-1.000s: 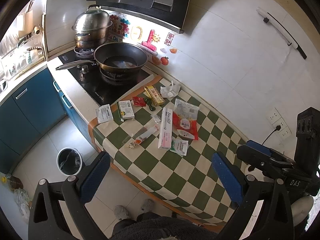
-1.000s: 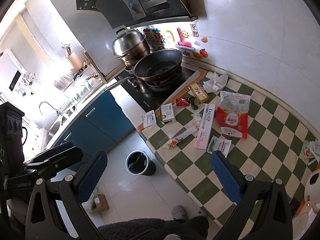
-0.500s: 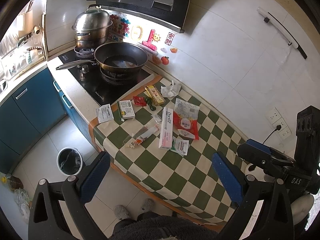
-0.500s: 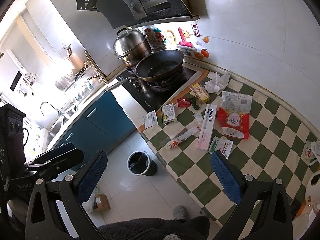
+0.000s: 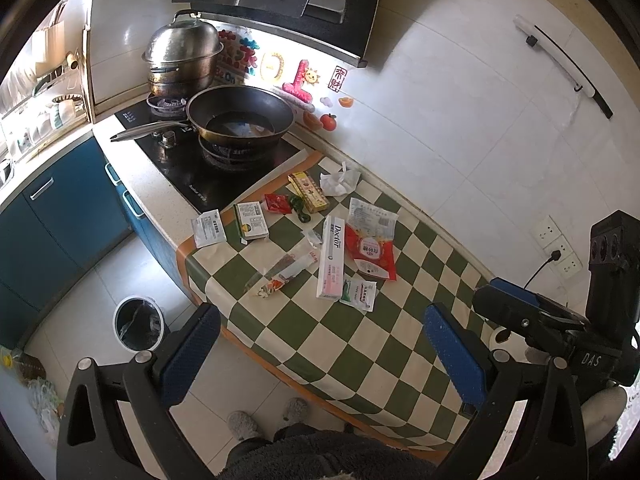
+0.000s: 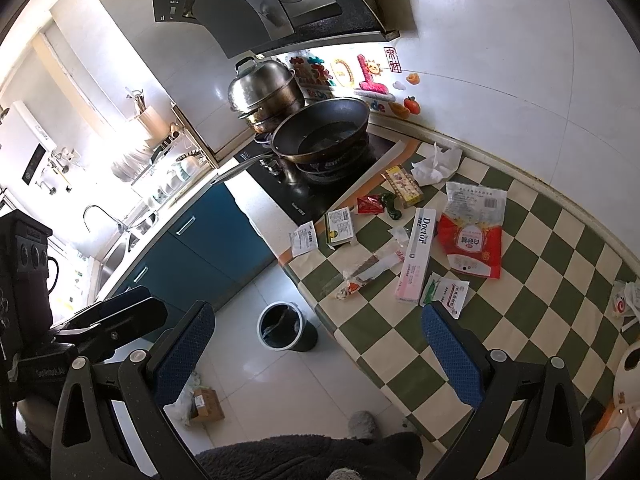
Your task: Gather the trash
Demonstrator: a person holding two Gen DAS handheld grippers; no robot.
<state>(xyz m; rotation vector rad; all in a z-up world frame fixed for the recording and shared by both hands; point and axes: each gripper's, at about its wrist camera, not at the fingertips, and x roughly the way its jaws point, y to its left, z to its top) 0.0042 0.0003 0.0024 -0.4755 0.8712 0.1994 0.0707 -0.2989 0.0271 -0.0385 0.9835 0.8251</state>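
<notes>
Trash is lying scattered on the checked cloth (image 5: 360, 344) beside the stove: a long Doctor box (image 5: 332, 256), a red pouch (image 5: 370, 248), a green sachet (image 5: 360, 291), a clear wrapper (image 5: 286, 272), a small carton (image 5: 251, 220), a white sachet (image 5: 207, 231), a yellow box (image 5: 308, 192), a red packet (image 5: 277, 202) and a crumpled tissue (image 5: 338, 181). Nothing is sitting in the bin (image 5: 138, 328), as far as its dark liner is showing, and it is standing on the floor just off the cloth's near corner. Both tongs are hanging high above all this, well apart from any piece: the left gripper (image 5: 320, 344) is gaping wide and carrying nothing, and the right gripper (image 6: 318, 344) is likewise spread and bare. Collecting is, I judge, only beginning, with the approach yet to be made. Next, one gripper is needing to drop toward a near piece, likely the green sachet or clear wrapper, and flat packets are calling for a low, edge-on pinch before a carry to the bin.
</notes>
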